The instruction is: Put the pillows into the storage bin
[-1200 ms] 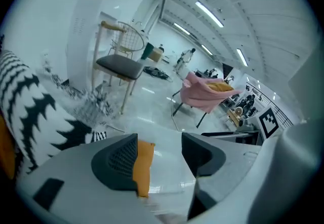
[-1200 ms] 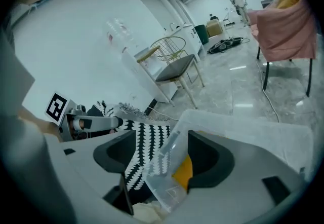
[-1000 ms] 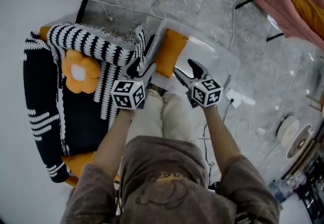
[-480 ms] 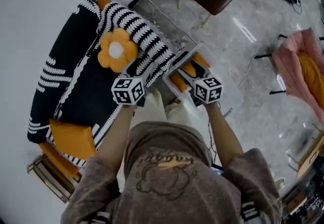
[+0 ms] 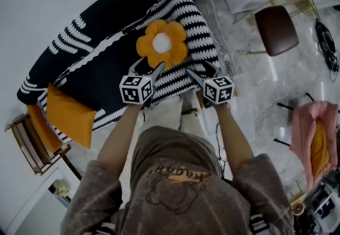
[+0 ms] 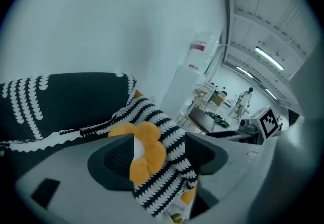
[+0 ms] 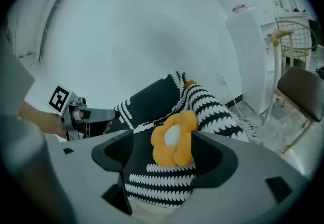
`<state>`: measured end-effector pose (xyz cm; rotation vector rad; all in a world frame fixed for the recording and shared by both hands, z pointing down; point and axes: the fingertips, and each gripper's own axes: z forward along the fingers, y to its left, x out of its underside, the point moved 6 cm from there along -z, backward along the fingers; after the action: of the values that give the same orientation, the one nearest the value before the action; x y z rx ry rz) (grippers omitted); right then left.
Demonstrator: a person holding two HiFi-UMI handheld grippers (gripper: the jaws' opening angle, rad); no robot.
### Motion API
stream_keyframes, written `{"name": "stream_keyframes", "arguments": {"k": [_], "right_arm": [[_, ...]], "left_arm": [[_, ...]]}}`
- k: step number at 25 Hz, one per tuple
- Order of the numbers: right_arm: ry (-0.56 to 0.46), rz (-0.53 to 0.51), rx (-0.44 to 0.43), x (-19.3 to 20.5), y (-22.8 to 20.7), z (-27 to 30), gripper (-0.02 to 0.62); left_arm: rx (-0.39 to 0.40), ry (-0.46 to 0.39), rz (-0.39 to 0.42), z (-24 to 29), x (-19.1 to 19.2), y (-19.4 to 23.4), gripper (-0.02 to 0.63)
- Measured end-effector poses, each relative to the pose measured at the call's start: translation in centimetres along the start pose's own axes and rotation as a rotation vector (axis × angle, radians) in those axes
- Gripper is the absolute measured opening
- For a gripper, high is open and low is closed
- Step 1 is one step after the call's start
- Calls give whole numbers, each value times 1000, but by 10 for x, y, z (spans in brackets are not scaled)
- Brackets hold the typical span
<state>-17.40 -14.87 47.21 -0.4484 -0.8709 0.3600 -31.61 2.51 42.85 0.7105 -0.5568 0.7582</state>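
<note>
The person wears a loose grey-brown short-sleeved T-shirt printed with a line of orange lettering above an outlined cartoon figure. It has black-and-white striped trim on the sleeves and is worn with pale cream trousers. The left gripper and the right gripper have smooth light-grey moulded bodies with dark, finely ribbed pads inside the jaws, and each carries a white cube, the left cube and the right cube, with black square markers on its faces.
</note>
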Motion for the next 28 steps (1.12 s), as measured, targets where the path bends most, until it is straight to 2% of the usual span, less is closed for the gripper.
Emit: {"name": "stream_keyframes", "arguments": {"k": [4,9,13,19,22,28], "right_arm": [[84,17,20,13,-8,73,362],[133,38,147,43,-34,154,373],[192,44,206,72,-50,193,384],[194,45,291,98,-76,234,399],[188,50,302,100,-95,241,394],[184,73,334,107,-110,248,291]], "left_arm": [[-59,53,-54,26,22,71,310],[-88,101,-73,83,51,151,334],[-120,146,-110,129,85,191,359],[-186,185,-128,181,129,243,387],[-185,180,-127,200,137,248,385],[-179,174,-137,203,143,253,385]]}}
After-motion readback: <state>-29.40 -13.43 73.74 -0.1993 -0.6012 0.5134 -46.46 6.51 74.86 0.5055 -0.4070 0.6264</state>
